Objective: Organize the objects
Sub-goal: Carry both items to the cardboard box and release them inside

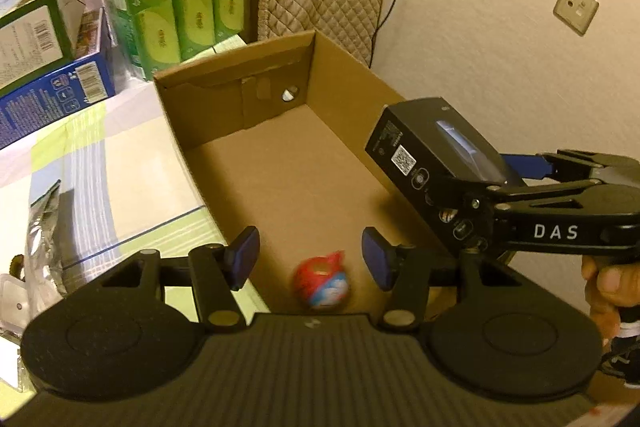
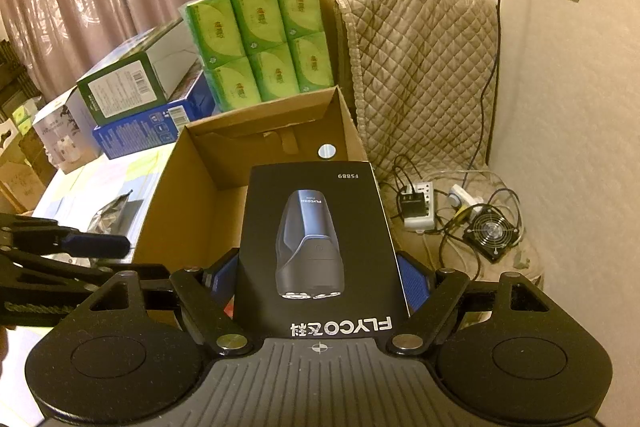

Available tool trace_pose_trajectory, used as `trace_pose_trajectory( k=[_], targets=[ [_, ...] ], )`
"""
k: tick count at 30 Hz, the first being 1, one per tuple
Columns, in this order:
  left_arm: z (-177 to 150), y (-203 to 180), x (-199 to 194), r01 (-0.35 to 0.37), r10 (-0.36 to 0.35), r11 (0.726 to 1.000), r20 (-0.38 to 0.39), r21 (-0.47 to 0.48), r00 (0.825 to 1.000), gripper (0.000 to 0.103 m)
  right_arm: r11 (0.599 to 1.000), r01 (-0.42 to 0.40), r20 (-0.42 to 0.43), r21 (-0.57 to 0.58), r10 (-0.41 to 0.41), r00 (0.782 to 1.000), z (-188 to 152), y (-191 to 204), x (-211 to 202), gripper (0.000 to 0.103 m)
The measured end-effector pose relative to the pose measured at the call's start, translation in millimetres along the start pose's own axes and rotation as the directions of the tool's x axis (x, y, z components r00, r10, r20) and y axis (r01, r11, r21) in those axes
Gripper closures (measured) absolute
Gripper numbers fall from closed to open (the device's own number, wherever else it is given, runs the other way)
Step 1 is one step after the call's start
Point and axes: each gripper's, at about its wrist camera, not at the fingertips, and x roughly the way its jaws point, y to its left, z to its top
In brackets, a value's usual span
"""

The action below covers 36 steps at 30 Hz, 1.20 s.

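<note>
Holding one black box, right gripper over one carton.

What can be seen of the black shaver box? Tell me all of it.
The black shaver box is a glossy rectangular carton printed with a grey shaver, "FLYCO" and "FS889"; one side carries a QR code and icons. The right gripper clamps it by its long sides, blue pads pressing both. It is held tilted above the open cardboard box, touching nothing else visible.

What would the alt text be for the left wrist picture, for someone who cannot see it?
An open left gripper hovers over a cardboard box holding a small red ball. At right, the right gripper holds a black shaver box above the carton.
</note>
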Motion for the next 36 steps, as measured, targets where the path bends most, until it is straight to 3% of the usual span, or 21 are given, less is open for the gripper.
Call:
trace_pose_trajectory(
  k=[12,17,27,36],
  targets=[
    [-16,22,-41,-0.047,0.05,0.996,0.044,-0.079,0.998,0.048,0.999,-0.027,0.016,-0.023,0.027,1.0,-4,20,5,0.026],
    [-24,32,-53,-0.072,0.077,0.992,0.049,-0.102,0.996,0.044,0.999,-0.028,0.0,0.017,0.028,1.0,-6,19,9,0.02],
    [-43,49,-79,-0.119,0.131,0.978,0.063,-0.17,0.989,0.039,1.0,-0.018,0.038,0.009,0.018,0.999,-9,29,-22,0.018],
    [-68,58,-118,-0.146,0.169,0.963,0.086,-0.226,0.982,0.033,0.998,-0.051,0.053,-0.04,0.053,0.997,-20,70,-61,0.018]
  ],
)
